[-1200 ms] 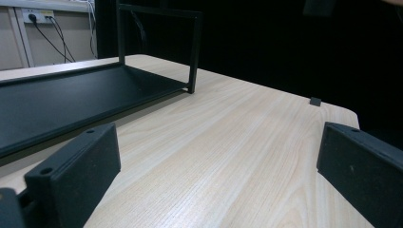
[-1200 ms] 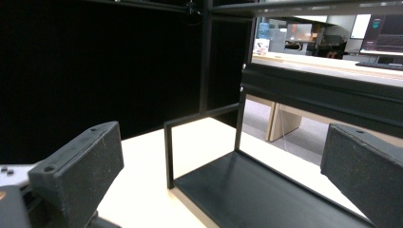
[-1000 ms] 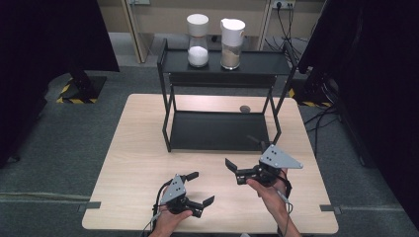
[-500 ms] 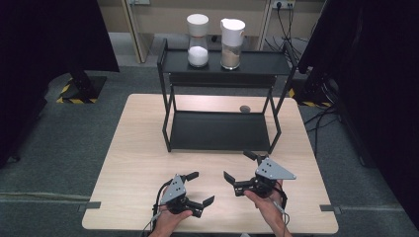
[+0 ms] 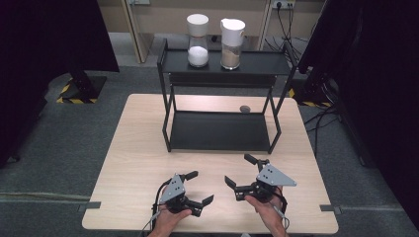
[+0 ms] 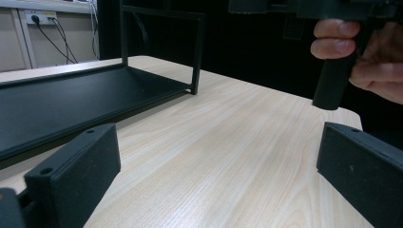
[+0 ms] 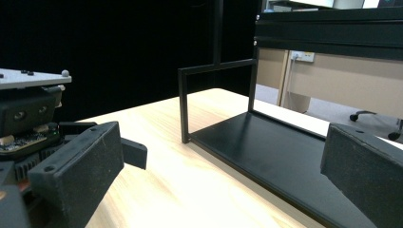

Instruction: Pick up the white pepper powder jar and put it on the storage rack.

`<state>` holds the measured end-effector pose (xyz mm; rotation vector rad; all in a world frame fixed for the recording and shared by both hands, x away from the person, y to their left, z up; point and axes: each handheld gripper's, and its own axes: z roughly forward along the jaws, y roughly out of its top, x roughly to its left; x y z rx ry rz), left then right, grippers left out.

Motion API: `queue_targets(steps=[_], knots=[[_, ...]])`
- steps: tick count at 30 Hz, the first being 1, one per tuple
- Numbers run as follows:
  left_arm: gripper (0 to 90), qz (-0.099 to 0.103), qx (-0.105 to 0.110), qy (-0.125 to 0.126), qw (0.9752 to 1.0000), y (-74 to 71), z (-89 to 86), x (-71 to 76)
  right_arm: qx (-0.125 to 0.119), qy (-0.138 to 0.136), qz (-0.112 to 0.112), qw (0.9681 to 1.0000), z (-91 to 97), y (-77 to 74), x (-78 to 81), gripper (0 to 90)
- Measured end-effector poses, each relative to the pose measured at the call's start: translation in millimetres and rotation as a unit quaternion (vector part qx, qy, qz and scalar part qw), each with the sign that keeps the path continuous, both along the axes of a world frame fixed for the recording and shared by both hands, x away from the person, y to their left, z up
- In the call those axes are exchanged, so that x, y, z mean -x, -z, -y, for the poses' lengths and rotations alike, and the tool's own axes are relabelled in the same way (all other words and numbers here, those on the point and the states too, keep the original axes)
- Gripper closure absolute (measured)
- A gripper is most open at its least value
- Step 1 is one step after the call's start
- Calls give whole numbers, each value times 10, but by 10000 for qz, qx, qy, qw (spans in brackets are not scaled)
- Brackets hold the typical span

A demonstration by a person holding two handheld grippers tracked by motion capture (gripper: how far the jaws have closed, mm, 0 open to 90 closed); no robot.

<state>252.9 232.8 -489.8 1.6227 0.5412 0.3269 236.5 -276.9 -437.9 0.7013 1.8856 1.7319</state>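
While both hands rest low at the near edge of the table, each gripper sits in front of the black rack, well apart from it. Left gripper: jaws spread wide, nothing btwn them, pointing right toward the other tool. Right gripper: jaws also wide apart, empty, held just off the tabletop nearer the rack's front right leg. On the rack's top shelf stand two jars w/ white lids: one w/ white contents, one w/ brown contents, side by side. Small dark object lies on the table behind the rack's lower shelf.
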Motion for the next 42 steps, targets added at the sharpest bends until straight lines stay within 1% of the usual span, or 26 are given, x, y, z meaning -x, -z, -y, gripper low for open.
queue_targets(steps=[5,8,16,22,27,36,42], knots=[[2,-14,3,-21,10000,3,1,-2,24,22,10,10000,15,71,-1,8],[2,-15,7,-30,10000,3,-1,-4,28,23,-44,10000,20,121,-8,8],[2,10,17,-66,10000,2,-15,-3,40,43,-99,9999,53,243,-6,8],[2,17,19,-87,10000,1,-18,-2,64,62,-156,9998,76,306,-10,8],[2,38,22,-103,9999,-1,-24,7,68,64,-207,9997,86,334,-19,8],[2,17,94,-169,9998,2,-50,26,120,54,-176,9998,88,348,-11,8],[2,12,81,-156,9998,4,-45,25,146,60,-177,9997,86,356,-8,8]])
